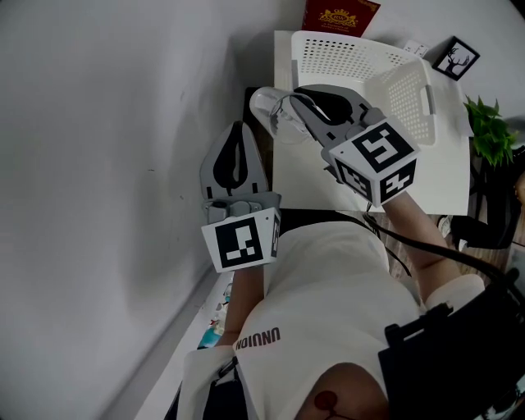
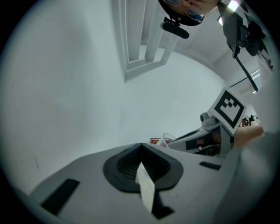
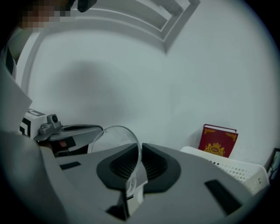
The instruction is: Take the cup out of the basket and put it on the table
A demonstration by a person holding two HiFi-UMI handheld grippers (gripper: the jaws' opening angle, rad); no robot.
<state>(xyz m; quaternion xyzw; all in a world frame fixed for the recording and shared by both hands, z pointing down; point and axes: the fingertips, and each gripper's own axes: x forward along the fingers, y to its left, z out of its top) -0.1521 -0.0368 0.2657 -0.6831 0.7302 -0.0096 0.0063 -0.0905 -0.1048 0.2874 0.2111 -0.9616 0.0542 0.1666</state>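
Observation:
A clear glass cup [image 1: 275, 115] hangs tilted over the left edge of the white table [image 1: 426, 180], clear of the white perforated basket [image 1: 353, 57] at the table's back. My right gripper [image 1: 299, 102] is shut on the cup's wall. In the right gripper view the cup's rim [image 3: 116, 140] rises between the two dark pads, with the right gripper [image 3: 139, 146] pinching the glass. My left gripper [image 1: 238, 127] hangs left of the table near the grey wall, shut with nothing in it. The left gripper view shows the left gripper [image 2: 141, 146] with its pads together.
A red book [image 1: 340, 15] leans behind the basket. A small framed picture [image 1: 455, 57] and a green plant [image 1: 490, 131] stand at the table's right. The grey wall fills the left side. The person's torso is below the grippers.

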